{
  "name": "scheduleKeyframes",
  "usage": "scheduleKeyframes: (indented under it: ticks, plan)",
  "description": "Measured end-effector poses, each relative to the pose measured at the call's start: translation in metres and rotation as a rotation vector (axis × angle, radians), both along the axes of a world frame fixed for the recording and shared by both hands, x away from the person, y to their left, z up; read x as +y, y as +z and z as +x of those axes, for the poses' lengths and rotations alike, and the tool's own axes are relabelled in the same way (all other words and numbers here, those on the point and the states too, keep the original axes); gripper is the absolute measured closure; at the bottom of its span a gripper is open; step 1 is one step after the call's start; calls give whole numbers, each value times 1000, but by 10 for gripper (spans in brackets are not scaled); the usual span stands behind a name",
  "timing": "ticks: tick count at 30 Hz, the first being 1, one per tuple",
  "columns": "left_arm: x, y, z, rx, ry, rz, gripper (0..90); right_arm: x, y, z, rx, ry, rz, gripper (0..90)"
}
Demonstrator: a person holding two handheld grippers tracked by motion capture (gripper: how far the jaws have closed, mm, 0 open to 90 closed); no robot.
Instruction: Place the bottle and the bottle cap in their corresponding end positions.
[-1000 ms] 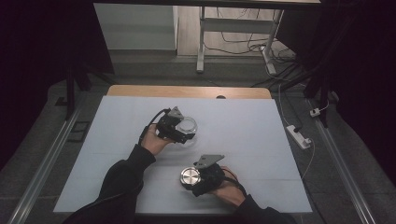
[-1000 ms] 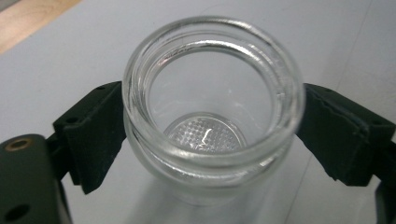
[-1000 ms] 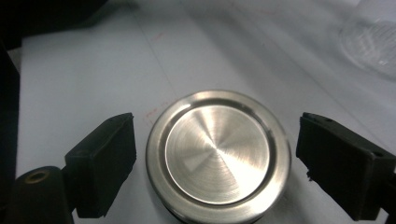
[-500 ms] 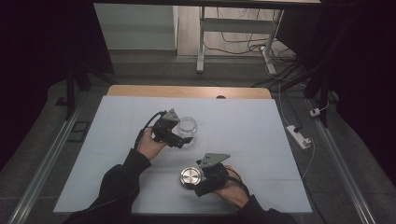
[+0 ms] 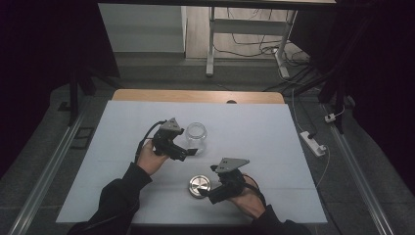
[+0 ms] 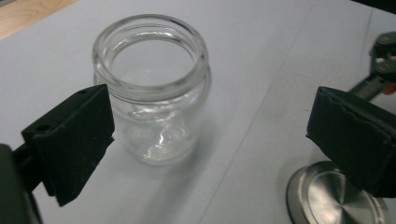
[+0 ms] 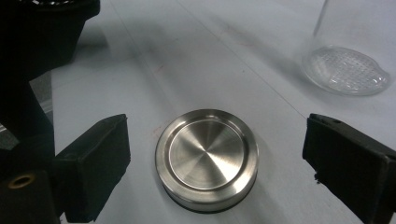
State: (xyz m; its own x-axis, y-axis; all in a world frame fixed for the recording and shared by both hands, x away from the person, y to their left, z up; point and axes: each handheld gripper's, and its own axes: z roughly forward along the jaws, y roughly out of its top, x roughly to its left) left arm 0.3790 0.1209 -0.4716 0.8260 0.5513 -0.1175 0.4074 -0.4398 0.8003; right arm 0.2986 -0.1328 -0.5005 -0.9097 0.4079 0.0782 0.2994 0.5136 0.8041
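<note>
A clear glass jar stands upright and lidless on the white table top. My left gripper is open just in front of the jar; its two black jaws stand wide apart and touch nothing. A round silver metal lid lies flat nearer the front edge. My right gripper is open beside the lid, which sits between the spread jaws, apart from both. The jar's base shows at the top right of the right gripper view.
A wooden strip runs along the table's far edge. A white power strip and cables lie on the floor to the right. Metal rails flank the table. Table legs stand behind.
My left gripper has pulled back toward the person, away from the jar, and now sits in front of it. The right gripper stays by the lid.
</note>
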Motion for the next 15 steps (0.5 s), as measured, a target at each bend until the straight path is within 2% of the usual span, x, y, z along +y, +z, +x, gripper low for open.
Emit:
scheduleKeyframes:
  ticks: [5,15]
  plan:
    - [2,-1,-8,10,-25,-24,9,-4,3,1,4,-9,9,73]
    - [6,-3,-27,22,-68,-45,0,-9,4,1,-2,-21,-9,35]
